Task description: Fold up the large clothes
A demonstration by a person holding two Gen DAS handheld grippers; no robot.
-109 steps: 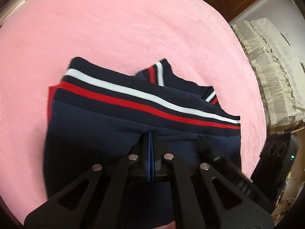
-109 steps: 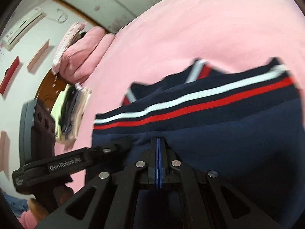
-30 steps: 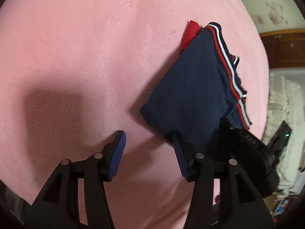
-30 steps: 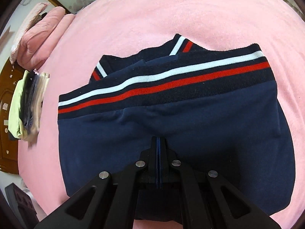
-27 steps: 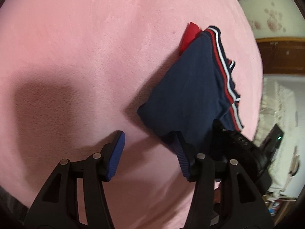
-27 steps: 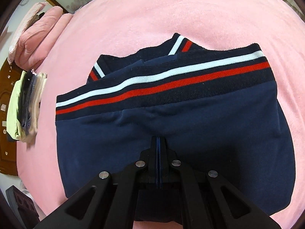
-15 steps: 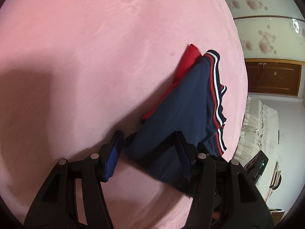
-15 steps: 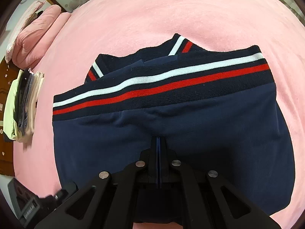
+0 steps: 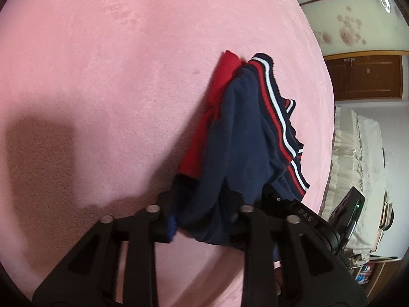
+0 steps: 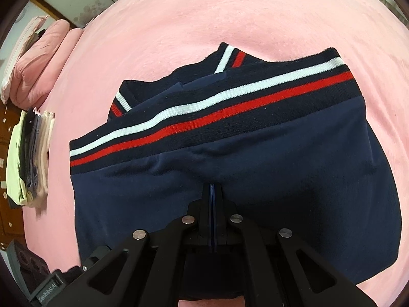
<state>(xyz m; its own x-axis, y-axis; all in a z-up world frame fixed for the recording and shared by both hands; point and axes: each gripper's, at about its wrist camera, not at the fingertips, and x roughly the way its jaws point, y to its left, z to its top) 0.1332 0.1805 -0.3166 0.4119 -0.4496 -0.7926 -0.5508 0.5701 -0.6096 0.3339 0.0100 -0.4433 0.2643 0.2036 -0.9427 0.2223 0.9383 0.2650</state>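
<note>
A folded navy sweater (image 10: 255, 158) with a white and red striped hem lies on the pink blanket (image 10: 230, 15). My right gripper (image 10: 212, 192) is shut on the near edge of its navy fabric. In the left wrist view the sweater (image 9: 237, 138) shows edge-on, with a red part (image 9: 204, 138) under its left side. My left gripper (image 9: 202, 204) has its fingers around the near left corner of the sweater, and the cloth fills the gap between them. The right gripper's body (image 9: 306, 220) sits just to the right.
A stack of folded clothes (image 10: 28, 153) and a pink folded quilt (image 10: 38, 58) lie at the left of the blanket. A wooden door (image 9: 365, 76) and a white covered sofa (image 9: 363, 168) stand to the right, beyond the blanket's edge.
My left gripper has moved in from the open blanket onto the sweater's left corner and its fingers have narrowed on the cloth. My right gripper has kept its hold.
</note>
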